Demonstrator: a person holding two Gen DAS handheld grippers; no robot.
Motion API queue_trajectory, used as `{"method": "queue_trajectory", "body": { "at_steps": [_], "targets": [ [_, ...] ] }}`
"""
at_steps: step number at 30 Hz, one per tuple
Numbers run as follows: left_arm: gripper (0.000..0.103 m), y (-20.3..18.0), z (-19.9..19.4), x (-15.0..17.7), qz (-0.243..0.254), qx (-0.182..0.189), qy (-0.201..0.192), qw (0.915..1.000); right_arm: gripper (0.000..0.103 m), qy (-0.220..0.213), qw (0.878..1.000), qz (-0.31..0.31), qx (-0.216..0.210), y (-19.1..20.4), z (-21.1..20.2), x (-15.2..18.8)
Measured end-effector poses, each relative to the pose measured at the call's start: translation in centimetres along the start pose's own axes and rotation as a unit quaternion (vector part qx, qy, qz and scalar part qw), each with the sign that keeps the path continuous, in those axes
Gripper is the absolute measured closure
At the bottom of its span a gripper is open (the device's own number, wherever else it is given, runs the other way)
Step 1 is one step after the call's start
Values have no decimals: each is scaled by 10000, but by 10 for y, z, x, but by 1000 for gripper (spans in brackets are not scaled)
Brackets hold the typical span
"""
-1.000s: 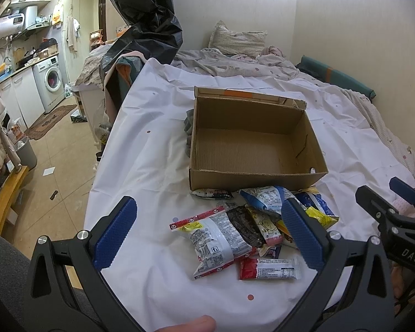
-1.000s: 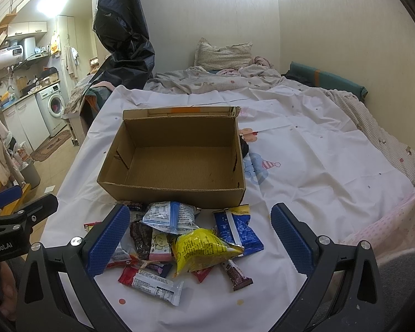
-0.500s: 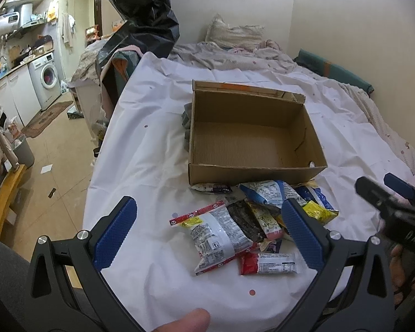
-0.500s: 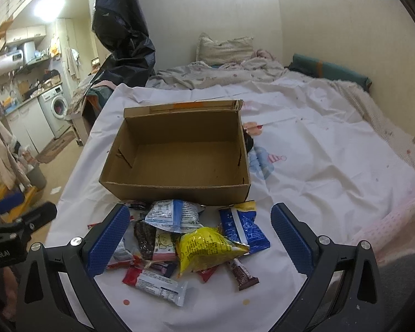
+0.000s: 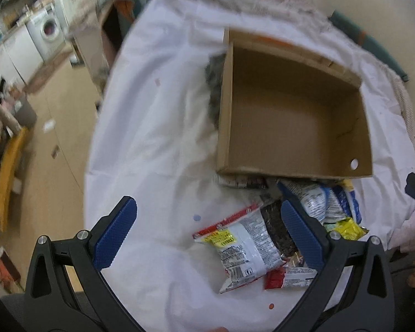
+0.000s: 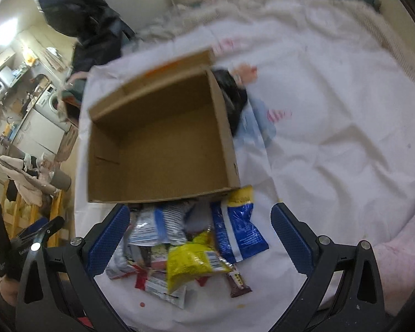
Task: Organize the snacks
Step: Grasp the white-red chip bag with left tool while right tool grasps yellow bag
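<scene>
An empty brown cardboard box (image 5: 293, 116) stands open on the white sheet; it also shows in the right wrist view (image 6: 163, 144). A pile of snack packets lies against its near wall: a white and red bag (image 5: 240, 246), a red bar (image 5: 287, 276), a yellow bag (image 6: 191, 262), a blue bag (image 6: 238, 229), a brown bar (image 6: 238, 285). My left gripper (image 5: 207, 235) is open and empty above the pile's left side. My right gripper (image 6: 199, 238) is open and empty above the pile.
The box and snacks sit on a bed covered by a white sheet (image 6: 332, 127). A dark cloth (image 6: 232, 96) lies beside the box. The bed's left edge drops to a floor (image 5: 49, 149) with a washing machine (image 5: 51, 30) beyond.
Both grippers have moved forward and tilted down over the snack pile and box, which now look larger and are seen more from above. Both stay open.
</scene>
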State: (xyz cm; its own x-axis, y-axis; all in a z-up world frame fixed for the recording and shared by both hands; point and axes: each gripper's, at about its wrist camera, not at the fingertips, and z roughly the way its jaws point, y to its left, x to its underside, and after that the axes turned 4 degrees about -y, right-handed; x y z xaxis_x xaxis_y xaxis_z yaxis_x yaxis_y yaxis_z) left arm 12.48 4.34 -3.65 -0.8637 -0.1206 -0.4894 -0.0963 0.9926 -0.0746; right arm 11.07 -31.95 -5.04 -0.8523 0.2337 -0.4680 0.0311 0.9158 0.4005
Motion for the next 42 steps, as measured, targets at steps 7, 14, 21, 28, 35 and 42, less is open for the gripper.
{"method": "queue_trajectory", "body": {
  "at_steps": [7, 14, 21, 28, 35, 42],
  "targets": [
    [1, 0, 71, 42, -914, 191, 1344, 9865, 0, 421, 9978, 392, 340, -20, 30, 10],
    [1, -24, 88, 59, -832, -29, 1449, 9859, 0, 1402, 9884, 557, 152, -27, 62, 23],
    [1, -31, 108, 78, -624, -119, 1718, 9831, 0, 2071, 9730, -950, 360, 34, 93, 48],
    [35, -30, 118, 93, -570, -86, 1667, 9843, 11, 2245, 9601, -1441, 835, 46, 107, 59],
    [42, -26, 98, 96, -528, -44, 1471, 9877, 32, 2039, 9630, -1619, 692, 50, 94, 69],
    [42, -15, 79, 93, -586, -29, 1277, 9901, 33, 1880, 9736, -1287, 118, 39, 55, 72]
  ]
}}
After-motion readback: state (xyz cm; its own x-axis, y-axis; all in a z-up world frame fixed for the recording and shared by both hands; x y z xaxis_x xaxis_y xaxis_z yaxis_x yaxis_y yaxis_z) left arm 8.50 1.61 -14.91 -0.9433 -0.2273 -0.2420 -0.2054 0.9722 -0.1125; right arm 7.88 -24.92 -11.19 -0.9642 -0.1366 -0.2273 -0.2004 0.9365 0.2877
